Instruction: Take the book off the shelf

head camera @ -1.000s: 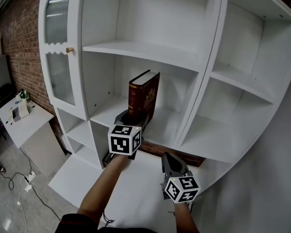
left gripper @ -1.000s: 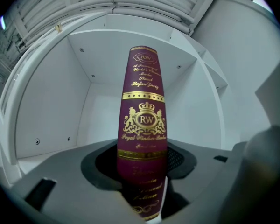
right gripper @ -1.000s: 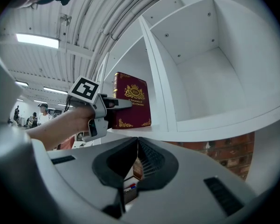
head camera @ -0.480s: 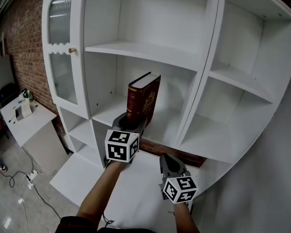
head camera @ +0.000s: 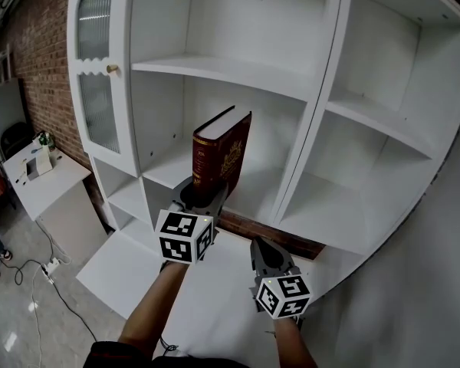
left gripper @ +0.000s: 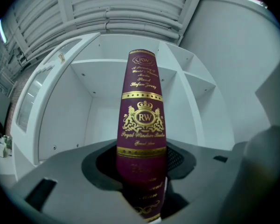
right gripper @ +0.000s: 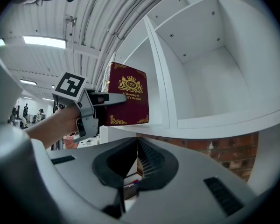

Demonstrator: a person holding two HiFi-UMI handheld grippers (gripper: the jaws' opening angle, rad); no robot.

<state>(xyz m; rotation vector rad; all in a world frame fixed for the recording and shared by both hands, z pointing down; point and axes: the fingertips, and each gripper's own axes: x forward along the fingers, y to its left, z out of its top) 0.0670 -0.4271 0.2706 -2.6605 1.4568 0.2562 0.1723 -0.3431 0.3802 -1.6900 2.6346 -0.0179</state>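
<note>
L gripper (head camera: 205, 194): jaws clamping book (head camera: 222, 152) low on spine, rest standing above jaws.
R gripper (head camera: 266, 251): idling, jaws together, empty.
Handling: prob. stiff, heavyish, glossy hardback; gripping higher is looking steadier.

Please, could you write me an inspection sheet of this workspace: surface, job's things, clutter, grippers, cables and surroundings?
Surface: white shelf, bare beside the book.
Job's things: dark red book, upright at the shelf's front edge; whether its bottom rests on the shelf cannot be told.
Clutter: nothing seen in the other compartments.
Grippers: left gripper shut on the book, low at the spine; right gripper shut, empty, lower and apart from the book.
Cables: one cable on the floor at the left.
Surroundings: brick wall, small white table, glass cabinet door.
</note>
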